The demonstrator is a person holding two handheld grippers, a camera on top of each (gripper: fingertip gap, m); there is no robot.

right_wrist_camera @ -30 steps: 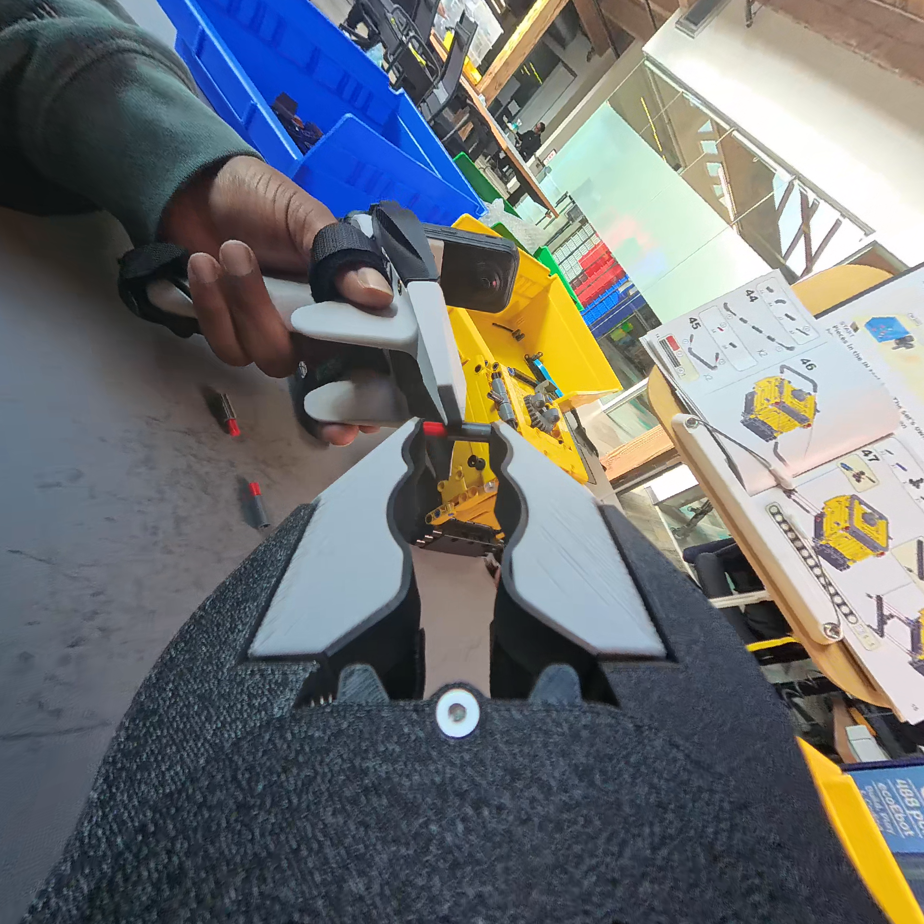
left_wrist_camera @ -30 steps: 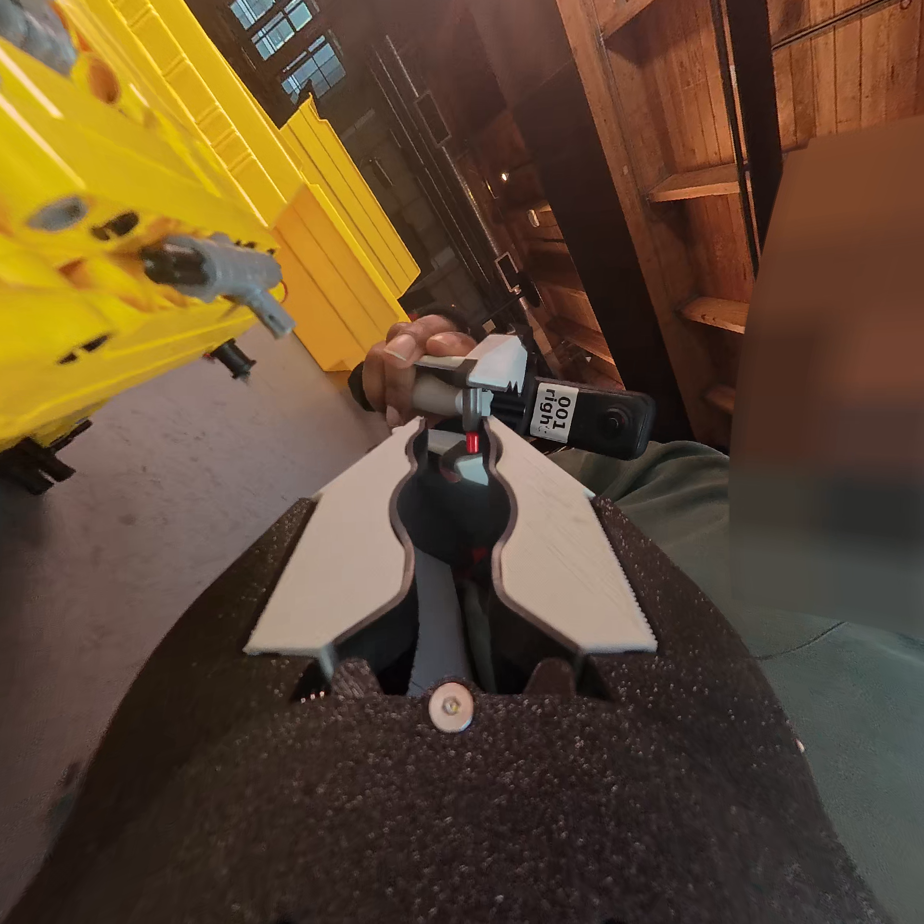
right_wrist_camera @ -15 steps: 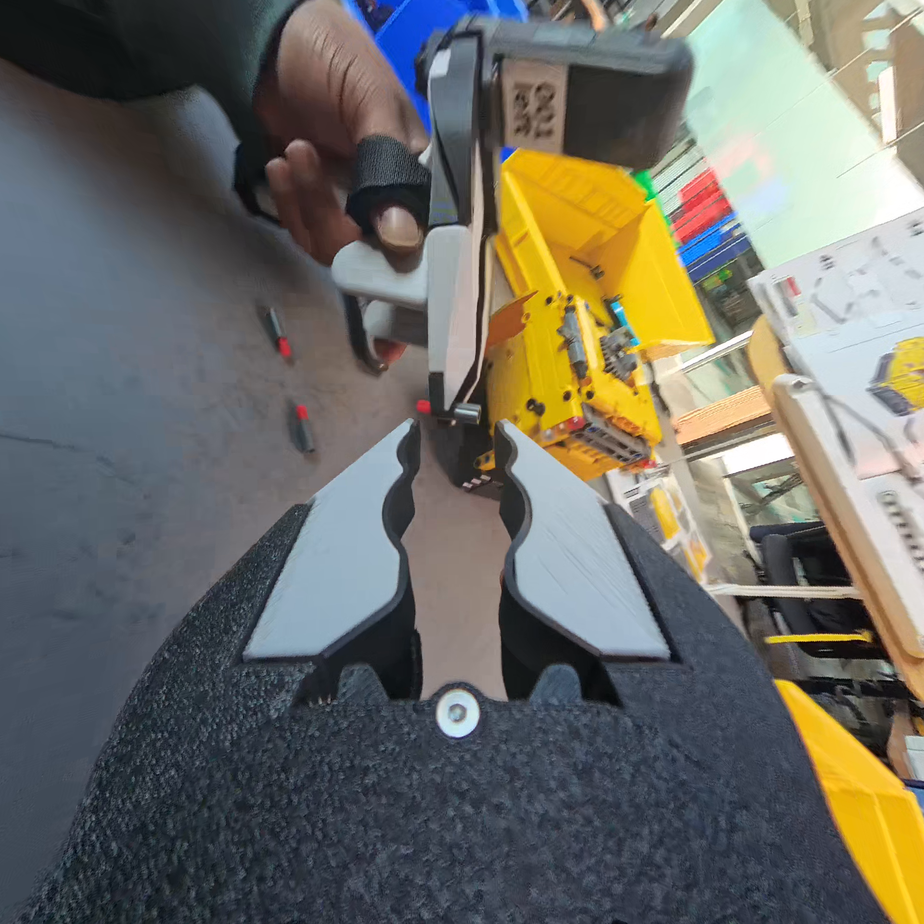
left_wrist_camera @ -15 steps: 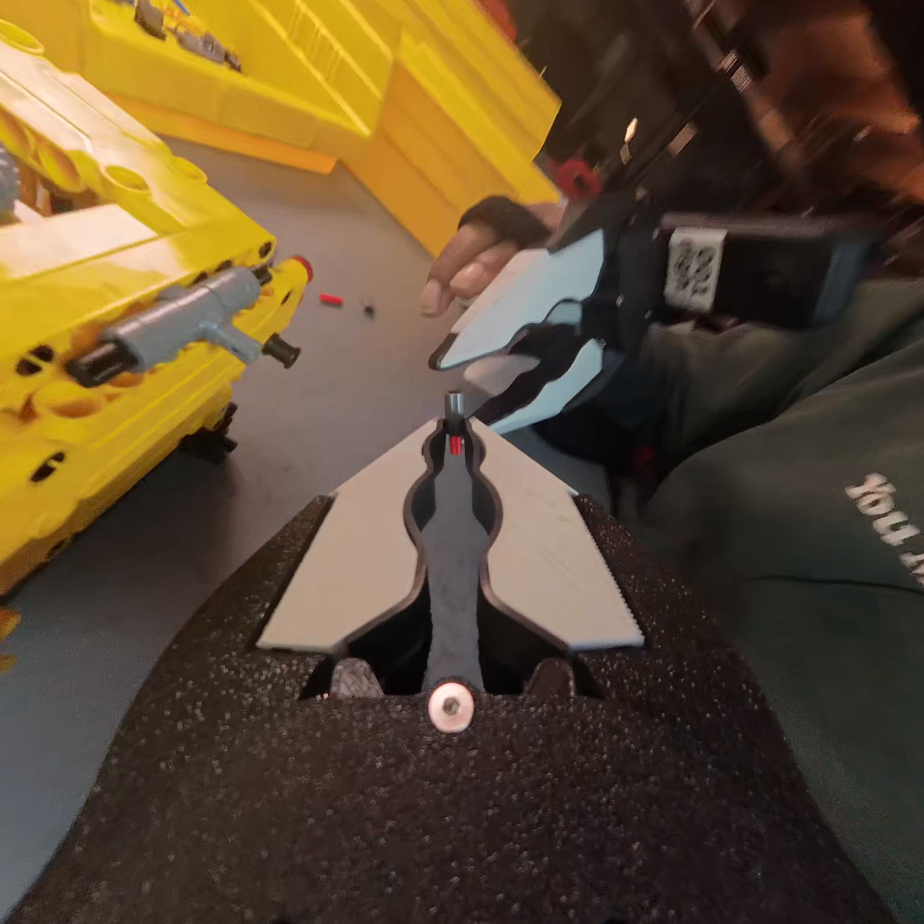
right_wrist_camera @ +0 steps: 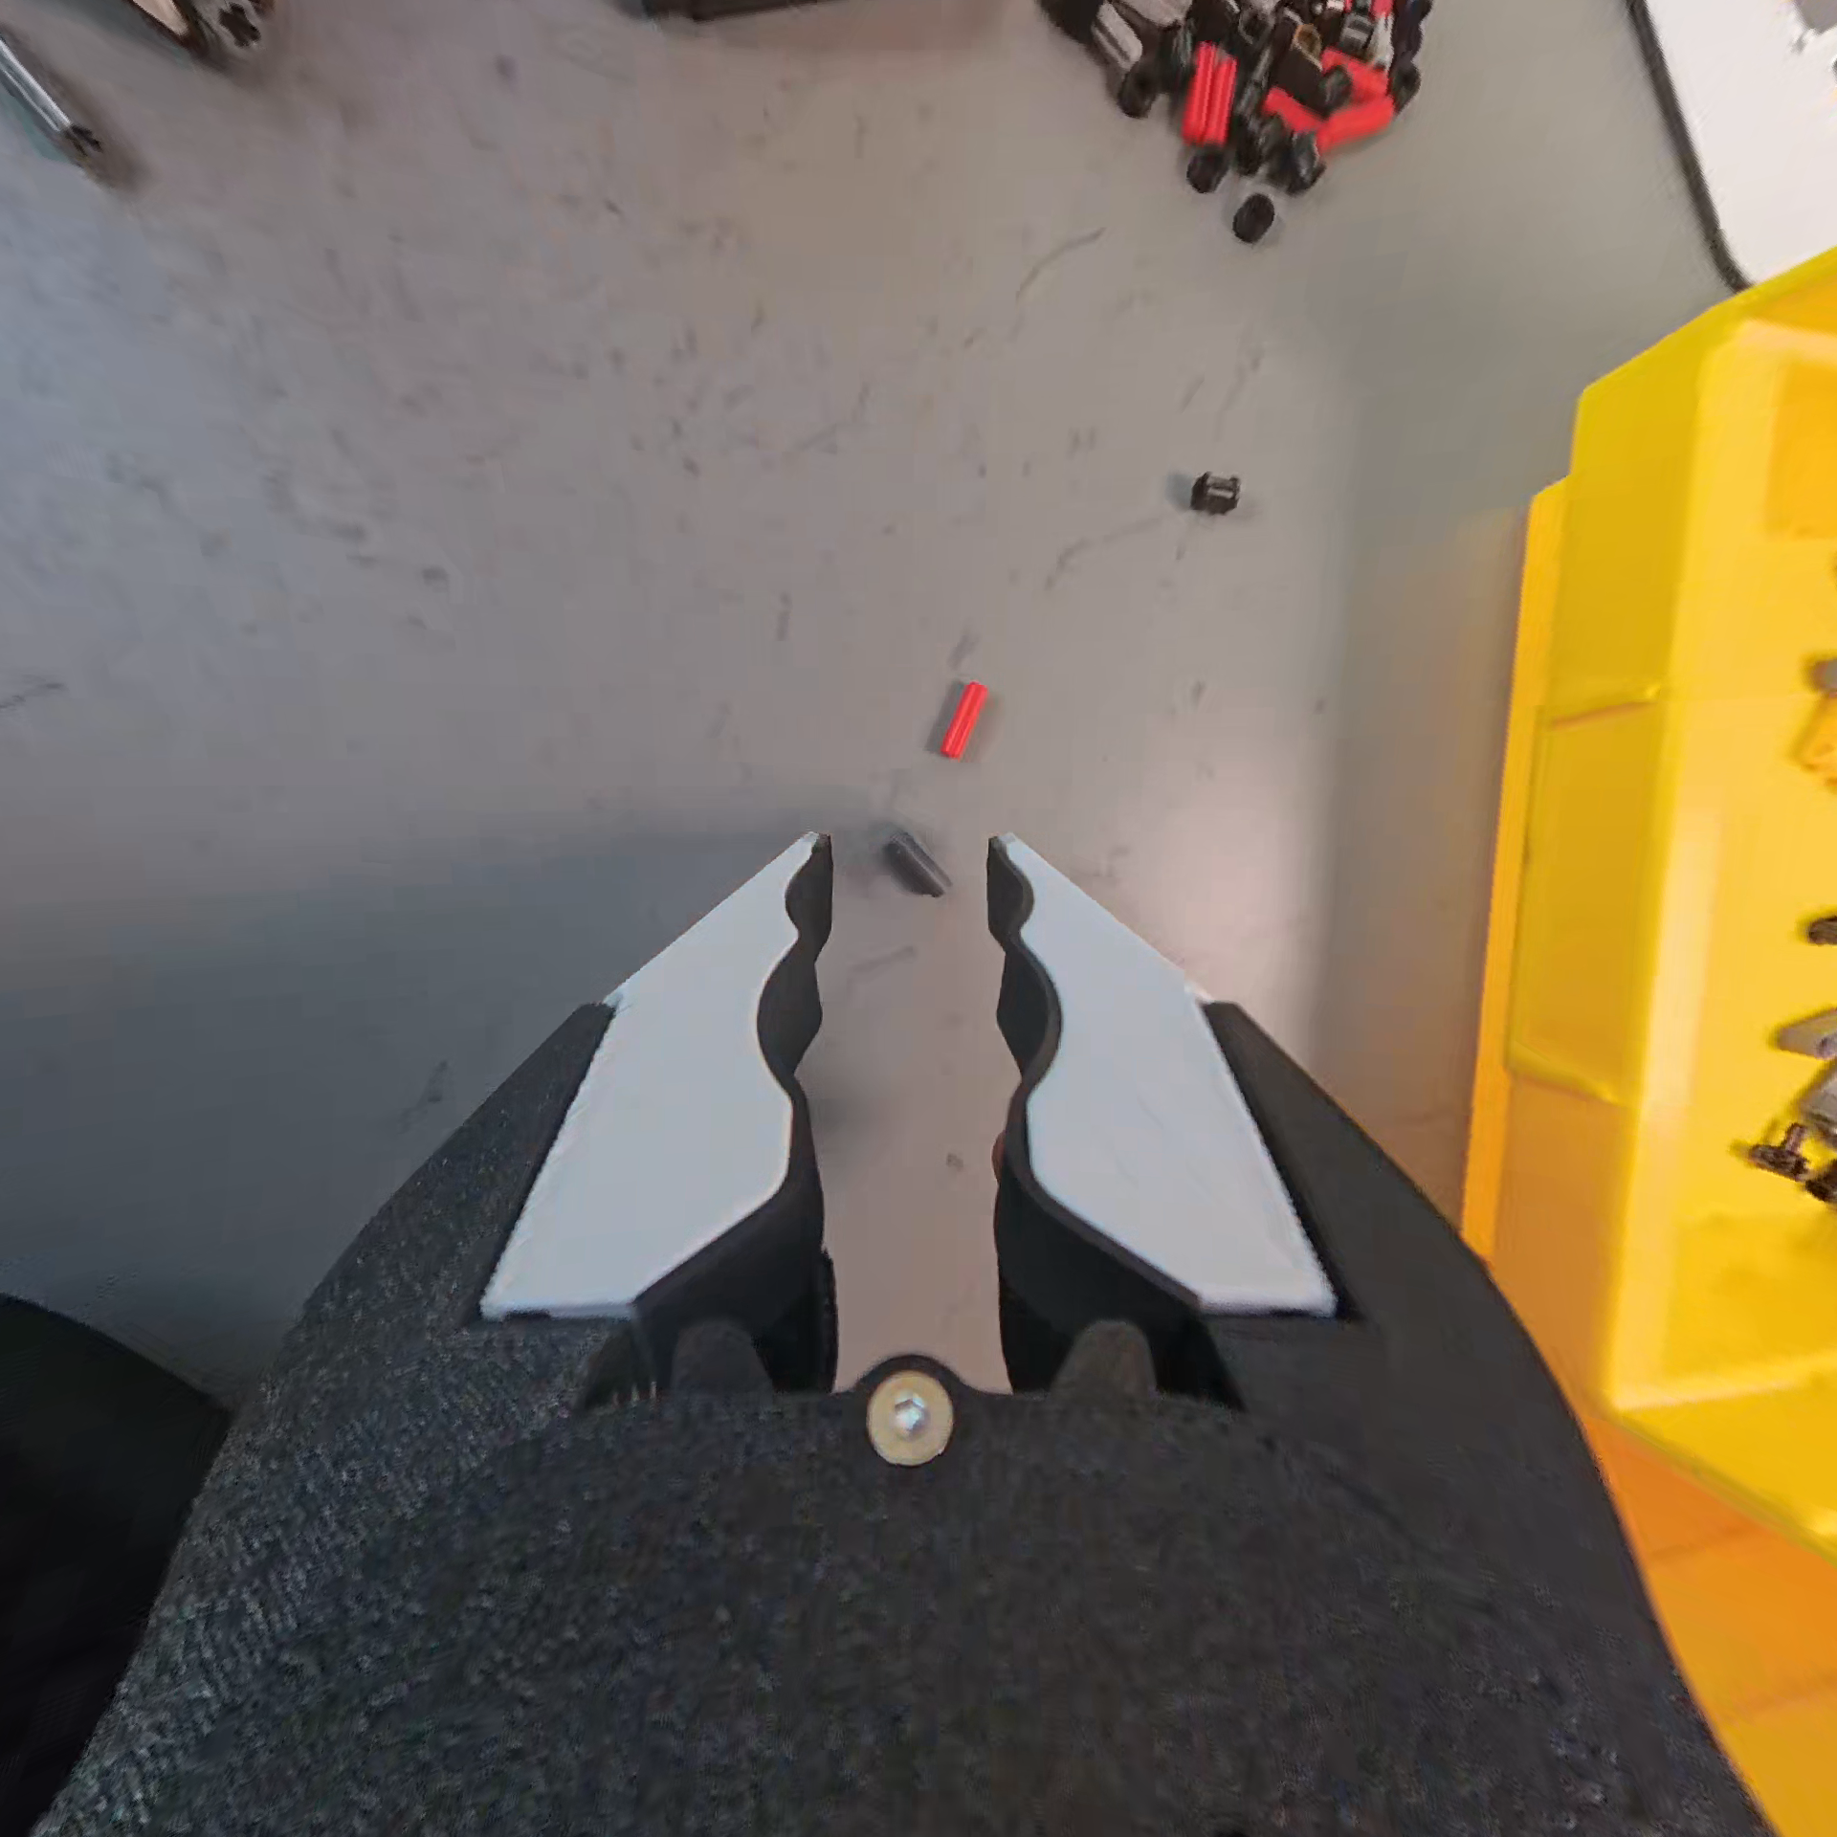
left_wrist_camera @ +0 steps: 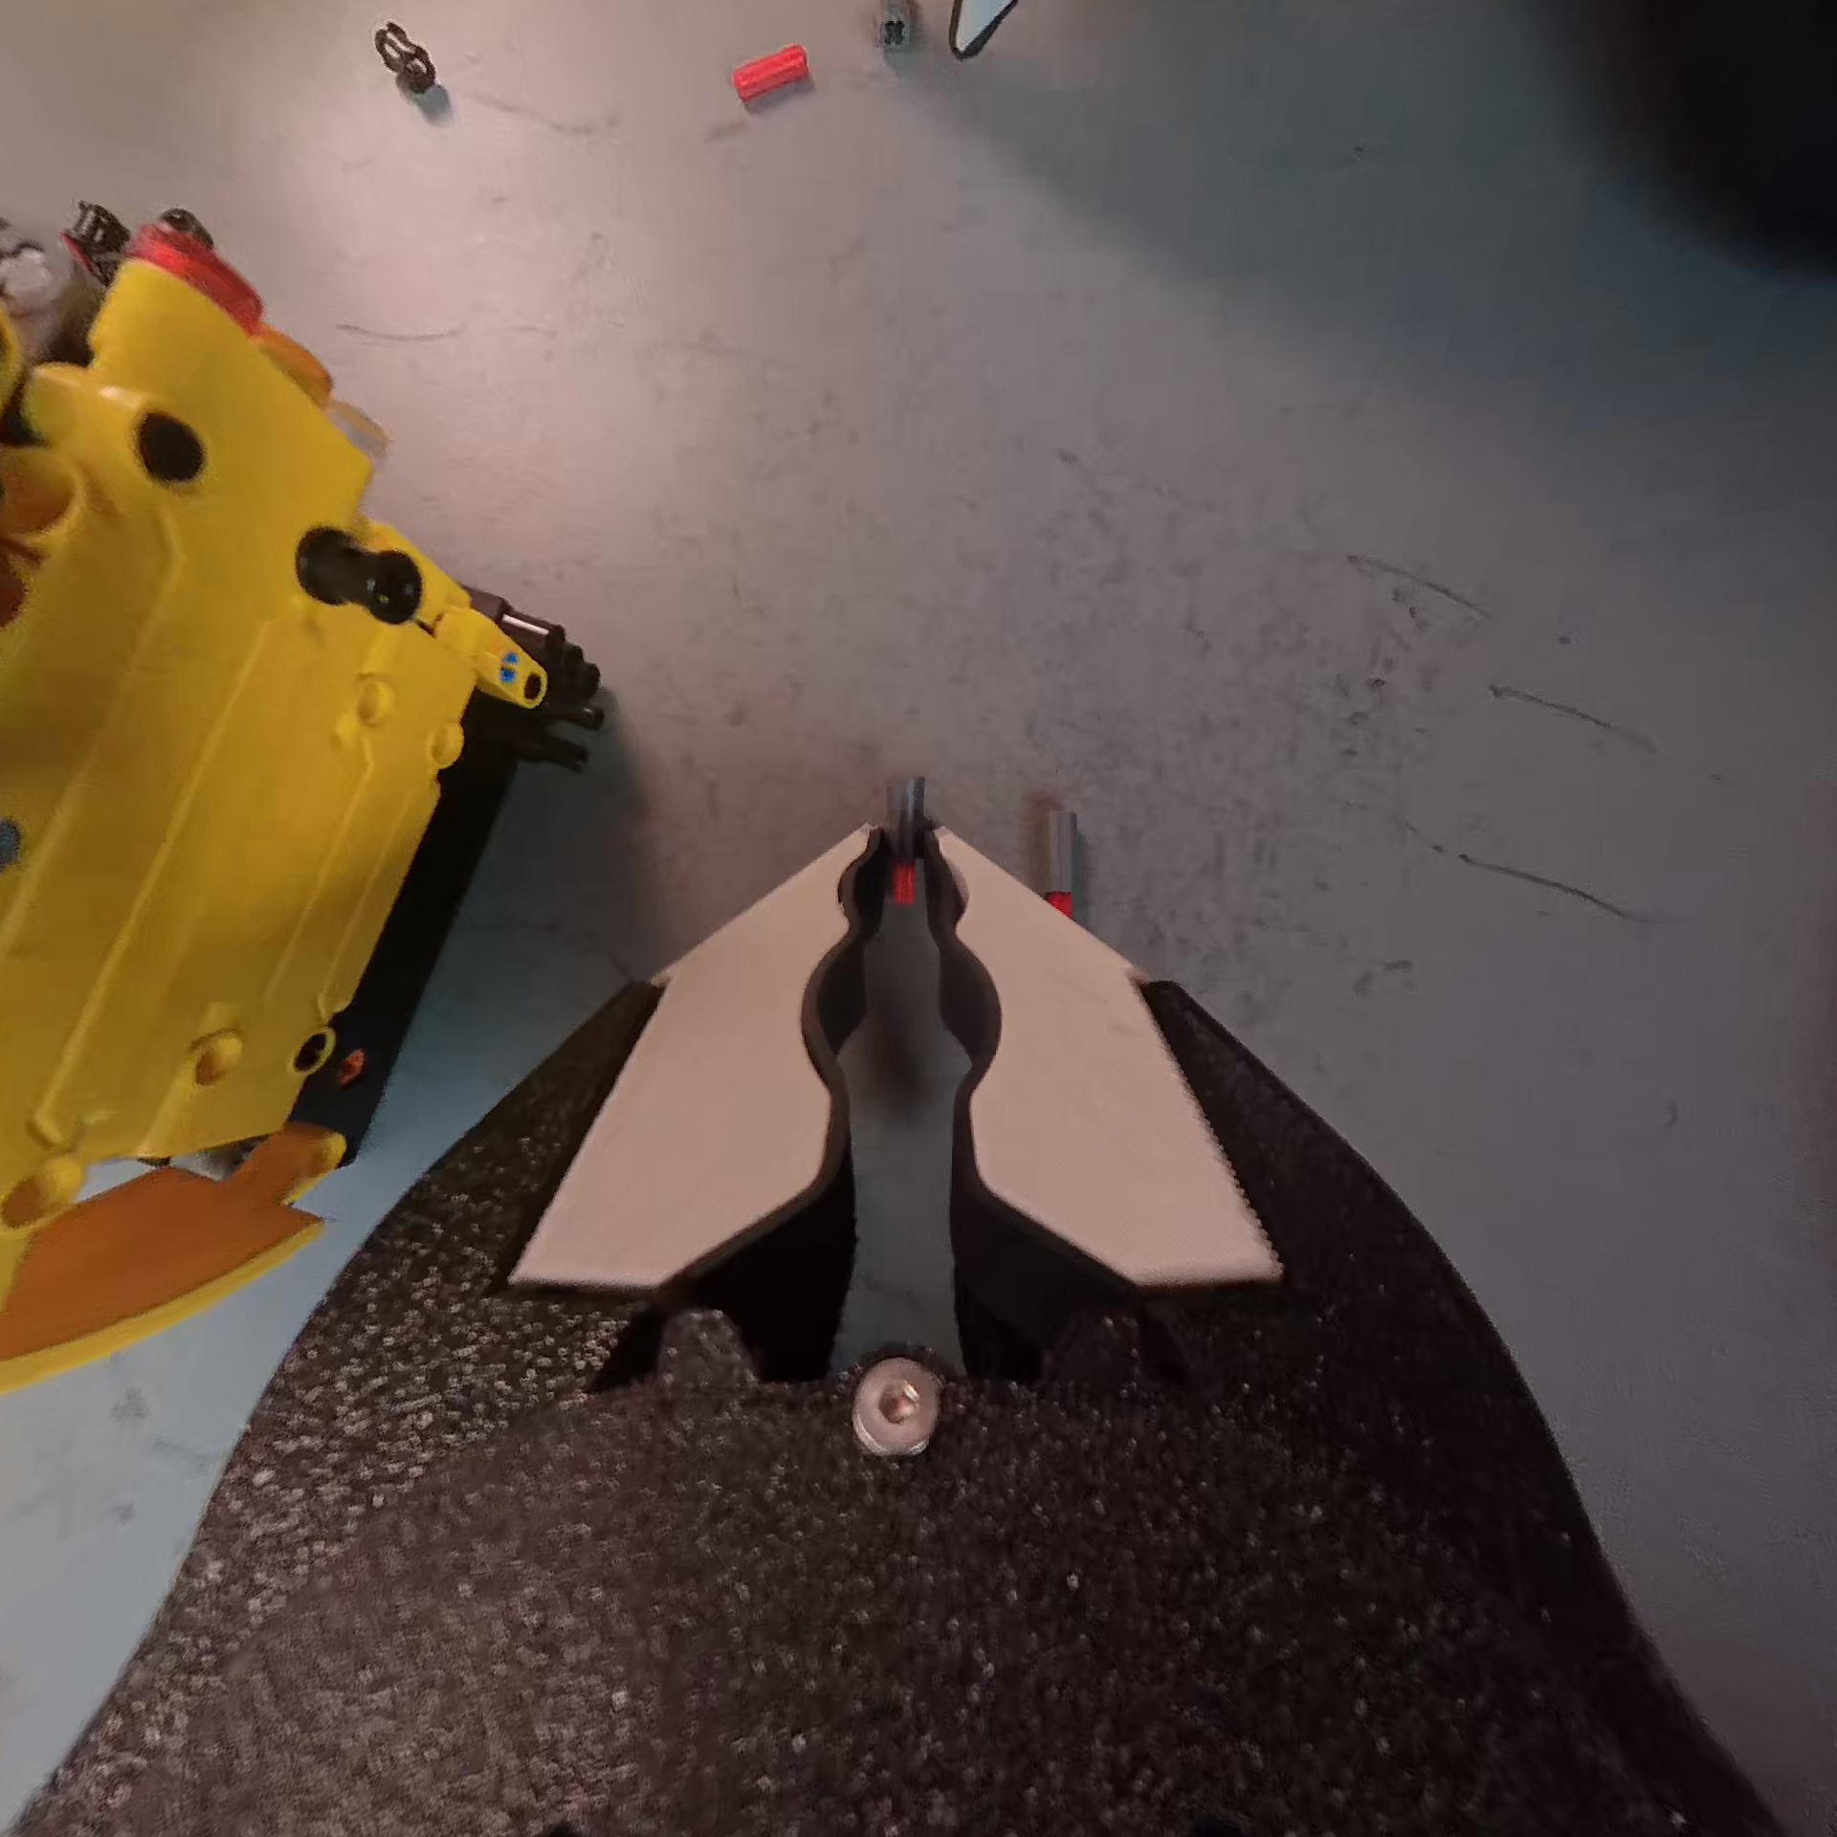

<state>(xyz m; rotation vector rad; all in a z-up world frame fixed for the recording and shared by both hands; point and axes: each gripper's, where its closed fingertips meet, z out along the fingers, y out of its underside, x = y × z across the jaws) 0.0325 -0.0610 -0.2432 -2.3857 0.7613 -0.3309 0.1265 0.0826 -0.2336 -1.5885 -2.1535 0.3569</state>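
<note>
My left gripper [left_wrist_camera: 905, 835] is shut on a small grey pin with a red end [left_wrist_camera: 904, 825], held just above the grey table. A second grey-and-red pin [left_wrist_camera: 1060, 859] lies on the table right of the fingertips. The yellow brick-built model [left_wrist_camera: 199, 795] stands at the left. My right gripper [right_wrist_camera: 907, 847] is open and empty, pointing down at the table. A small dark grey piece [right_wrist_camera: 915, 863] lies between its fingertips. A red pin [right_wrist_camera: 962, 720] lies just beyond them.
A pile of red and black connector pieces [right_wrist_camera: 1282, 89] sits at the far right in the right wrist view, with a lone black piece [right_wrist_camera: 1213, 492] nearer. A yellow bin [right_wrist_camera: 1690, 895] stands at the right. A red pin [left_wrist_camera: 770, 72] and black clip [left_wrist_camera: 406, 58] lie far off. The tips of one gripper are about 20 centimetres away from the tips of the other.
Both grippers have swung down to face the table and moved apart. The left one still holds the pin; the right one has opened wider over the dark grey piece.
</note>
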